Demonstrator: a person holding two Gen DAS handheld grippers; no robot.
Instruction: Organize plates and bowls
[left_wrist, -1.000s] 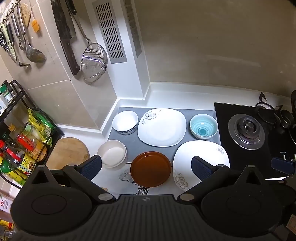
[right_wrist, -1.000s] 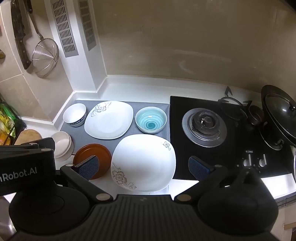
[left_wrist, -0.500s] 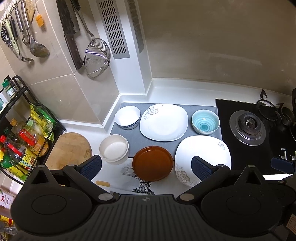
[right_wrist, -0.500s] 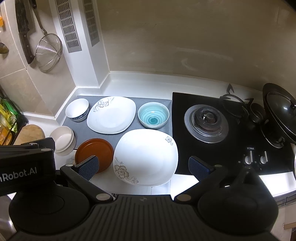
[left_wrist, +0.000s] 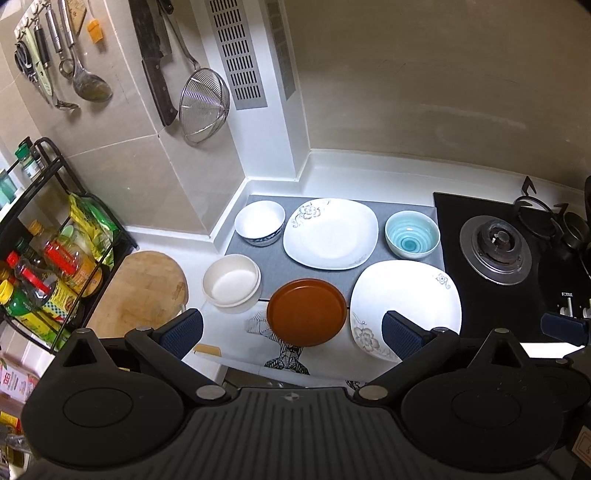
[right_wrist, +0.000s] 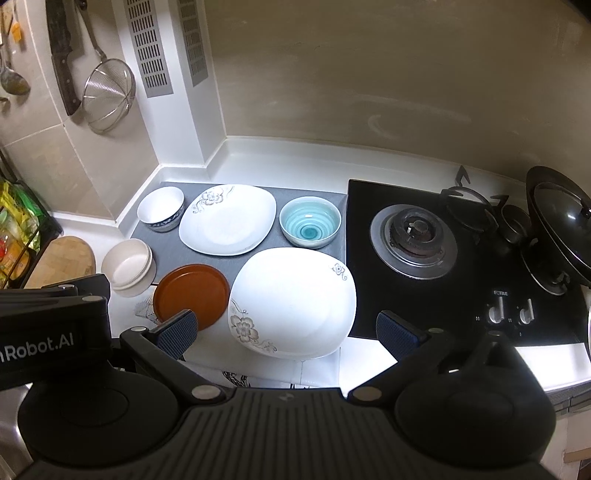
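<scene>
We have drawn both grippers back and higher; left gripper (left_wrist: 291, 328) and right gripper (right_wrist: 286, 330) gape wide, empty. Brown plate (left_wrist: 306, 312), white floral plates (right_wrist: 291, 302) and bowls lie unstacked on the counter, so sorting hasn't begun.

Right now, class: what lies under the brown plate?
The brown plate straddles the front edge of the grey mat and a white sheet with a black line drawing. The plate covers the drawing's upper part, so its full design stays unseen.
</scene>
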